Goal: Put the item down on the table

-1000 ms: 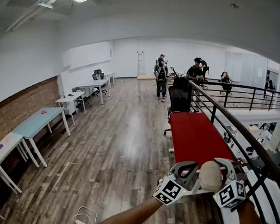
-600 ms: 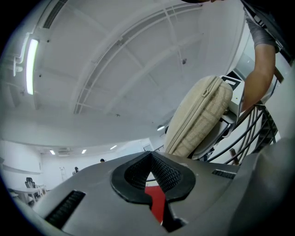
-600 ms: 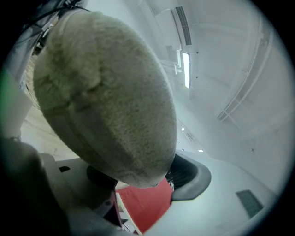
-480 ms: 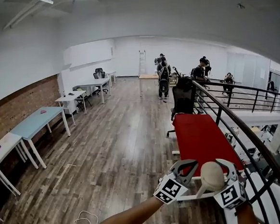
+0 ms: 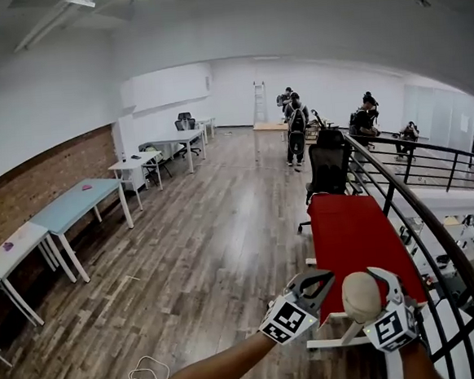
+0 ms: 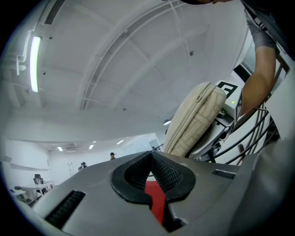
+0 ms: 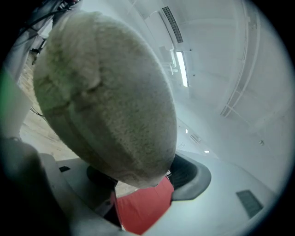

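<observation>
- Right tool is clamped on the beige round pad, carried up in the air, edge-on between the jaws, with most of it standing clear above them.
- Left tool rides just beside it, jaws pressed together on nothing. It's not part of this one.
- Here's the key line: the red table lies ahead of and below the pad, its long axis running straight away from the person.
- Right side is the nearer hand, so I'd expect a forward-and-down reach to the table's near end.
</observation>
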`<state>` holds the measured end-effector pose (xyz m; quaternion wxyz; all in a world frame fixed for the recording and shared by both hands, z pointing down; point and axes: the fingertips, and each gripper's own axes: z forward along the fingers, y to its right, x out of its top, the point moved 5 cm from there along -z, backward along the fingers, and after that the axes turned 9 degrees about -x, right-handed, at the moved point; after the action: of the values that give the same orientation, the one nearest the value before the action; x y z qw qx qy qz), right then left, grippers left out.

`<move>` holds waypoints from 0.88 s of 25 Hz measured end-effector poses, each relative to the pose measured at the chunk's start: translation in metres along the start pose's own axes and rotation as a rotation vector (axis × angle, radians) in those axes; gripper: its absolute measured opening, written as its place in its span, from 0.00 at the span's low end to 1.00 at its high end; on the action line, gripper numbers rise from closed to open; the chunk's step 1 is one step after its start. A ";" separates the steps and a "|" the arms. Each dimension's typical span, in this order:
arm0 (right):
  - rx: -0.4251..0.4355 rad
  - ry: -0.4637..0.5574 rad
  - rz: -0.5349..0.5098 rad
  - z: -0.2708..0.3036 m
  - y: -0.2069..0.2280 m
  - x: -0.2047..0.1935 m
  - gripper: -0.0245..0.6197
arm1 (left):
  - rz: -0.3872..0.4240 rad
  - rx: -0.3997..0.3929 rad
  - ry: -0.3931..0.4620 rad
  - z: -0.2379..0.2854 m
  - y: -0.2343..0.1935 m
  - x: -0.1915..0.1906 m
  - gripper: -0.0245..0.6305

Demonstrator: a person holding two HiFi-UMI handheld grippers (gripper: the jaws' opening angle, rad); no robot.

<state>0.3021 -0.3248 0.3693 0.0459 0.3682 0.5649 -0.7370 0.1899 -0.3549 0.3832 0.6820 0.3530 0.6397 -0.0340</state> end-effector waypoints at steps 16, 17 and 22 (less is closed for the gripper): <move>0.024 0.076 -0.006 0.045 0.058 -0.063 0.49 | 0.040 0.062 -0.048 0.077 -0.031 -0.007 0.04; 0.027 0.075 -0.004 0.049 0.057 -0.065 0.49 | 0.038 0.062 -0.050 0.078 -0.034 -0.011 0.04; 0.032 0.049 0.002 0.076 0.055 -0.078 0.49 | 0.023 0.049 -0.048 0.089 -0.055 -0.033 0.04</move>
<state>0.3478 -0.4370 0.3788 0.0268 0.3872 0.5538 -0.7367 0.2319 -0.4565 0.3822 0.6886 0.3761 0.6180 -0.0499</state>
